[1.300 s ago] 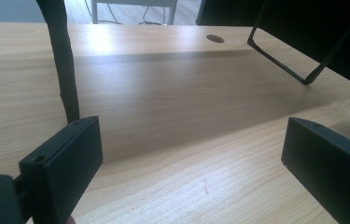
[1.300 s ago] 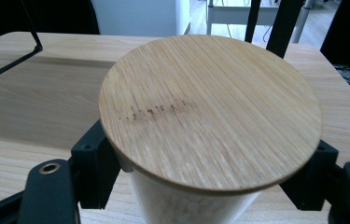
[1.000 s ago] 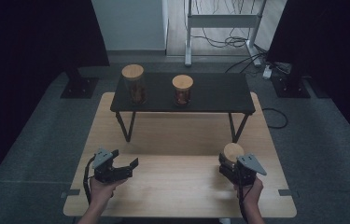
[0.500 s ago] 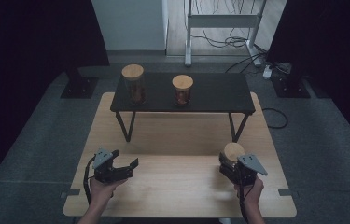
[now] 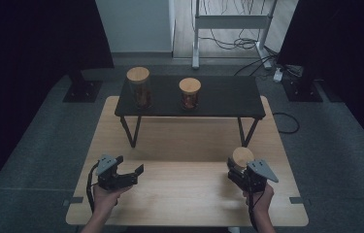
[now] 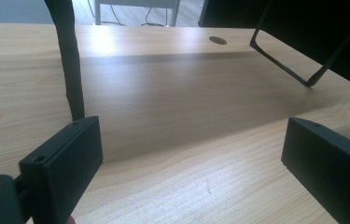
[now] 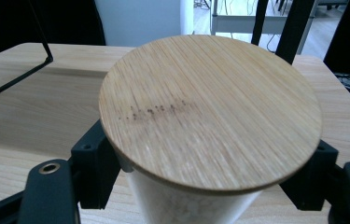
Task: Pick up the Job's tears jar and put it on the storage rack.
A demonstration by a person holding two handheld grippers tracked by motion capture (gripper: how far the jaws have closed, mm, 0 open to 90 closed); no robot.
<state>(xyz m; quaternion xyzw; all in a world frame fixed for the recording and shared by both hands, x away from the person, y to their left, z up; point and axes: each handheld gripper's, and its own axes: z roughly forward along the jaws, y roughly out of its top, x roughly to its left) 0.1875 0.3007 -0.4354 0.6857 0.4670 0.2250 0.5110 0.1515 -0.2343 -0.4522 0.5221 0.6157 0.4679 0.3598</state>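
Observation:
A jar with a round wooden lid (image 5: 242, 157) (image 7: 210, 109) stands upright at the near right of the wooden table (image 5: 184, 145), and my right gripper (image 5: 240, 170) is shut on its pale body just under the lid. The black pads (image 7: 93, 163) press on both sides of the jar. My left gripper (image 5: 133, 174) rests low over the near left of the table, open, with bare wood between its fingers (image 6: 65, 163). Two more lidded jars, a tall one (image 5: 139, 87) and a shorter one (image 5: 190, 92), stand on the black shelf (image 5: 228, 97) at the back.
The black shelf stands on thin metal legs (image 5: 130, 131) (image 6: 70, 60) over the far half of the table. A white frame (image 5: 233, 22) and cables (image 5: 262, 46) lie on the floor beyond. Dark curtains flank both sides.

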